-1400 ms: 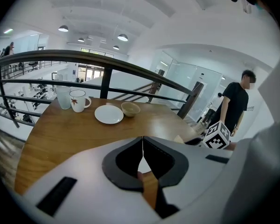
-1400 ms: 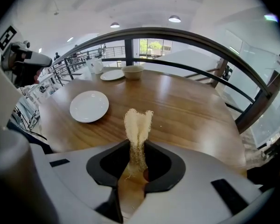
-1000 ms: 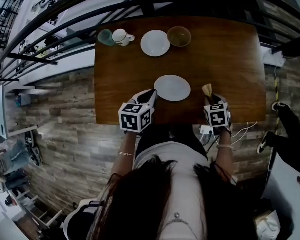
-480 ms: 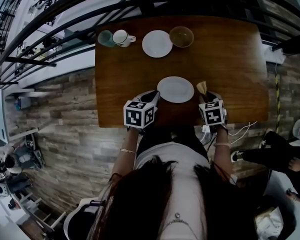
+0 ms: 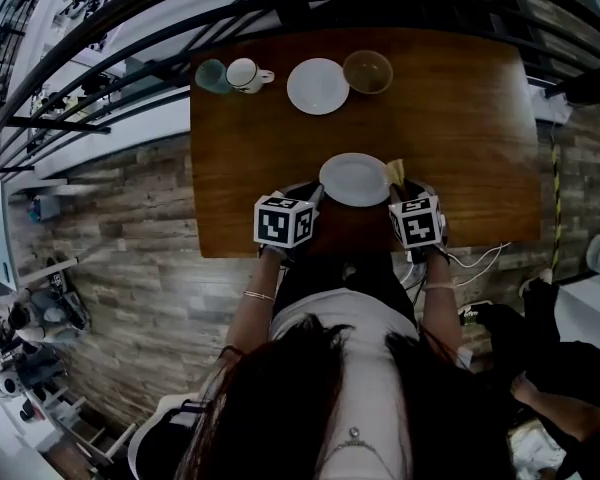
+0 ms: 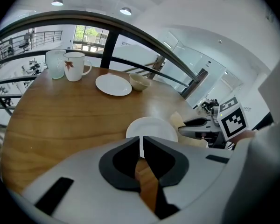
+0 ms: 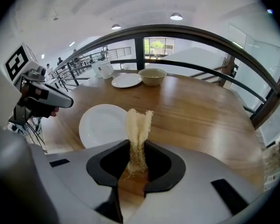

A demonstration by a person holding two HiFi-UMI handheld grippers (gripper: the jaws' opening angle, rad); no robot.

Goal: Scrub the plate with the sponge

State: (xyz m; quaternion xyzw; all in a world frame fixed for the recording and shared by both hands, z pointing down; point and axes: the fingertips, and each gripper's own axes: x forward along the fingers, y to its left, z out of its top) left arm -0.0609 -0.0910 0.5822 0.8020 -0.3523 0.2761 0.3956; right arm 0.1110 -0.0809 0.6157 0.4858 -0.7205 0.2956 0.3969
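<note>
A white plate (image 5: 353,179) lies near the front edge of the wooden table (image 5: 230,168). My left gripper (image 5: 308,196) is at the plate's left rim, jaws shut with nothing between them; in the left gripper view the plate (image 6: 151,126) shows just past the closed tips (image 6: 141,153). My right gripper (image 5: 400,183) is shut on a pale yellow fibrous sponge (image 5: 395,169) at the plate's right rim. In the right gripper view the sponge (image 7: 138,125) stands upright out of the jaws, with the plate (image 7: 102,124) just to its left. I cannot tell whether the sponge touches the plate.
At the table's far side stand a greenish glass (image 5: 211,75), a white mug (image 5: 246,73), a second white plate (image 5: 317,86) and a bowl (image 5: 367,71). A dark railing runs behind the table. The table's front edge is right under both grippers.
The right gripper has carried the sponge left, up to the plate's right rim. The left gripper has come down and in toward the plate's left rim.
</note>
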